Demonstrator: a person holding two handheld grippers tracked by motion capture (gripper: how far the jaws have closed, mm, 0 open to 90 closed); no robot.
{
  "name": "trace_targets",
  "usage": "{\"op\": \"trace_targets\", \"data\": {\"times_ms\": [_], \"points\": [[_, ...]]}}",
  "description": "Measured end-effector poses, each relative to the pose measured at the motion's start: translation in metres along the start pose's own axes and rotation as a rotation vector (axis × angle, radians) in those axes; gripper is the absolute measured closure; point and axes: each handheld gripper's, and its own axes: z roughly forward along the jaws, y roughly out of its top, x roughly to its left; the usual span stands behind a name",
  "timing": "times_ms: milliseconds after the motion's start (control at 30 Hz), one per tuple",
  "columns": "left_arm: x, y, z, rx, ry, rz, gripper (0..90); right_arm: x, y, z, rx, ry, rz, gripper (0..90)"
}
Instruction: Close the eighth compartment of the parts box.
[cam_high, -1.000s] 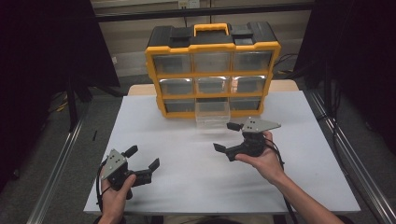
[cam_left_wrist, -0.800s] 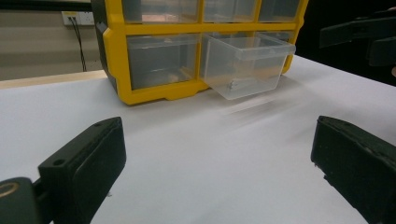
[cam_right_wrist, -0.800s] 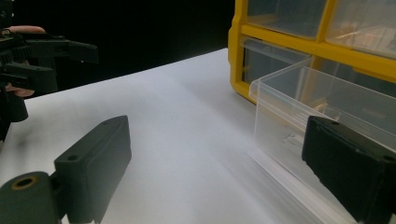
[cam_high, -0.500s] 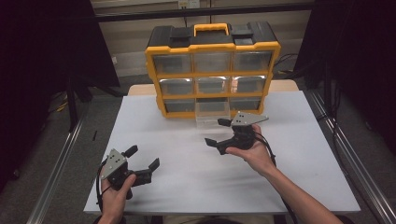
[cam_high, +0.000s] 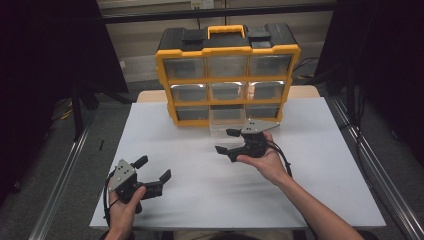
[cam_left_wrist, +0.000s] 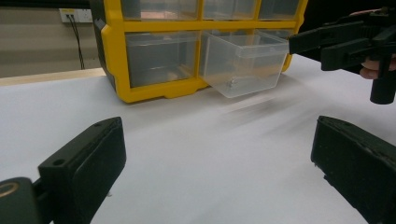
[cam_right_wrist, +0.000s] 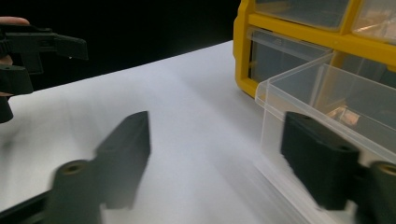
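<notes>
Right hand-held gripper (cam_high: 229, 141) apart, just been closing beside pulled-out clear plastic drawer (cam_high: 227, 123); off-centre approach risks shoving drawer askew.

Over the last second the right gripper (cam_high: 226, 141) has travelled across the white table top toward about ten o'clock in the high view, from a spot clear of the cabinet at the right to just in front of the clear plastic drawer (cam_high: 227, 121) that sticks out of the bottom row of the yellow organizer cabinet (cam_high: 227, 50). The person's right forearm has stretched farther in with it. Its jaws have just been closing, from wide to noticeably narrower, with nothing between them yet; in the right gripper view the drawer's near corner (cam_right_wrist: 280, 88) lies just beyond the right-hand jaw, and the picture is smeared by motion.
</notes>
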Motion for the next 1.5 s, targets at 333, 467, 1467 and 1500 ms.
{"op": "trace_targets", "data": {"times_ms": [333, 467, 1467, 1500], "points": [[-0.001, 0.001, 0.0, -0.005, 0.001, -0.001, 3.4, -0.004, -0.01, -0.005, 0.004, 0.005, -0.017, 53.1], [0.0, 0.001, -0.001, -0.006, 0.0, 0.0, 3.4, -0.005, -0.014, -0.004, 0.017, 0.02, -0.02, 63.9], [-0.001, 0.001, 0.0, -0.006, 0.003, 0.008, 3.3, -0.012, -0.011, 0.015, 0.09, 0.011, -0.049, 90.0], [-0.001, 0.002, 0.0, -0.007, 0.001, 0.007, 3.3, -0.014, -0.011, 0.016, 0.088, 0.005, -0.038, 90.0]]}}
